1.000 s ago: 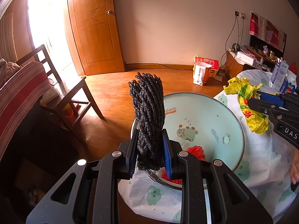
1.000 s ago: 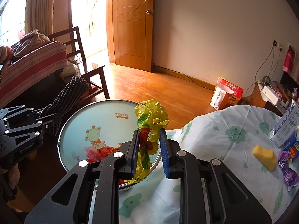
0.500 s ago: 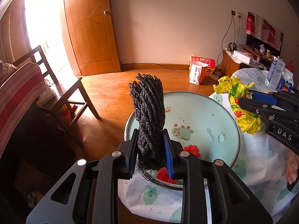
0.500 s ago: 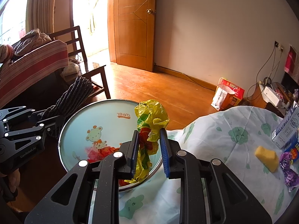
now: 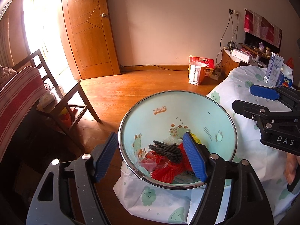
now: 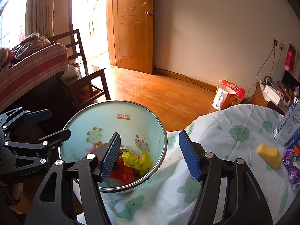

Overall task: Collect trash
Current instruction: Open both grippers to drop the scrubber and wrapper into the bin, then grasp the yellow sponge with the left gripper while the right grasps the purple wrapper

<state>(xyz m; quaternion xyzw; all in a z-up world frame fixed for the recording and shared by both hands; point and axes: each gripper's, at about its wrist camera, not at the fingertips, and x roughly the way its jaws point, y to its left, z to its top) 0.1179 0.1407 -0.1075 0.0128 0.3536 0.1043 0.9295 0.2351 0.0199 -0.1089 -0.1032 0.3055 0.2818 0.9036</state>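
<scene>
Left wrist view: left gripper [image 5: 150, 155] has just spread wide, nothing between its pads; dark knitted piece [image 5: 166, 150] lies in the bin [image 5: 187, 101].
Right wrist view: right gripper [image 6: 149, 154] likewise just opened, empty; yellow wrapper [image 6: 136, 160] lies inside the bin at the table's [image 6: 215, 146] left edge.

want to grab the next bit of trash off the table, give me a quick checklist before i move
1. Left tongs empty, jaws just opened: ok.
2. Right tongs empty, jaws just opened: ok.
3. Dark knitted piece landed inside the bin: ok.
4. Yellow wrapper inside the bin: ok.
5. Next trash in sight, yellow sponge and purple wrapper on the tablecloth: ok.
6. Bin standing steady: cannot tell.
</scene>
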